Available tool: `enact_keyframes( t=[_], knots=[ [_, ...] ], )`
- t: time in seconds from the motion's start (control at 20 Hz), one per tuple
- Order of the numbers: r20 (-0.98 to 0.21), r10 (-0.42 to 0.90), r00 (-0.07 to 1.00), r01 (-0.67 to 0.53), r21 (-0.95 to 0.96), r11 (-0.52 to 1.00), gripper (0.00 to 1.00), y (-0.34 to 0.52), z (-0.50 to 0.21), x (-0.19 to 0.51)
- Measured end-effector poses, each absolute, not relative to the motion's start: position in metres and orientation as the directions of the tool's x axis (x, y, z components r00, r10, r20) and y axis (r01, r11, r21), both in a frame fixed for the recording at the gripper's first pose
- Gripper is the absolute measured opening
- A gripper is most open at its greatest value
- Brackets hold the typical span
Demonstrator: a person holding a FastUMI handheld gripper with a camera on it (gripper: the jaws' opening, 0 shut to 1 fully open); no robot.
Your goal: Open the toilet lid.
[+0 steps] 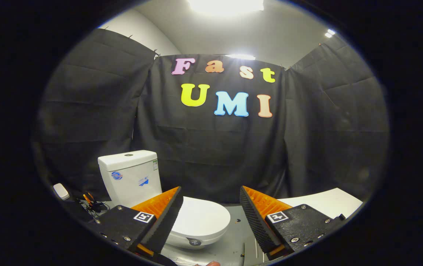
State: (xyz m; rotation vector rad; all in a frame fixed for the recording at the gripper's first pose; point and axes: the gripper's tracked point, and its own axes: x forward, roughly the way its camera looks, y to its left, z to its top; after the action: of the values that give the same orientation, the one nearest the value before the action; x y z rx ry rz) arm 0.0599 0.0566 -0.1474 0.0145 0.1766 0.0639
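Right now our claw [208, 216] is wide apart, and nothing is held in it. We see its two fingers [167, 218] low down, black on the inner side and orange on the outer side. Each finger sits on a black block with a small square marker on top.

Just ahead of the fingers stands a white toilet [182, 218]. Its lid [202, 218] is down and shut. The lid shows in the gap between the two fingers, closer to the left one, and that finger hides part of it. We are not touching the lid. The white tank [129, 177] stands up behind the lid, a bit to the left, with small stickers on its front.

The toilet sits on a grey floor [230, 240]. Past the right finger we see a flat white board [326, 201]. Left of the tank, near the black cloth wall [211, 155], lie a small white box [61, 191] and some wires [91, 203].

Bright lights [226, 5] shine on the ceiling above.
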Motion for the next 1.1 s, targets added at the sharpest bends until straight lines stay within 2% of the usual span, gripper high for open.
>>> enact_keyframes(
  t=[0.55,0.85,1.1],
  knots=[
    [-0.277,0.096,0.956,-0.007,0.307,0.952,0.96,0.111,-0.214,0.079],
    [-0.333,0.126,0.934,0.082,0.547,0.833,0.95,0.135,-0.276,0.077],
    [-0.407,0.097,0.908,0.197,0.622,0.757,0.95,0.132,-0.328,0.075]
  ],
)
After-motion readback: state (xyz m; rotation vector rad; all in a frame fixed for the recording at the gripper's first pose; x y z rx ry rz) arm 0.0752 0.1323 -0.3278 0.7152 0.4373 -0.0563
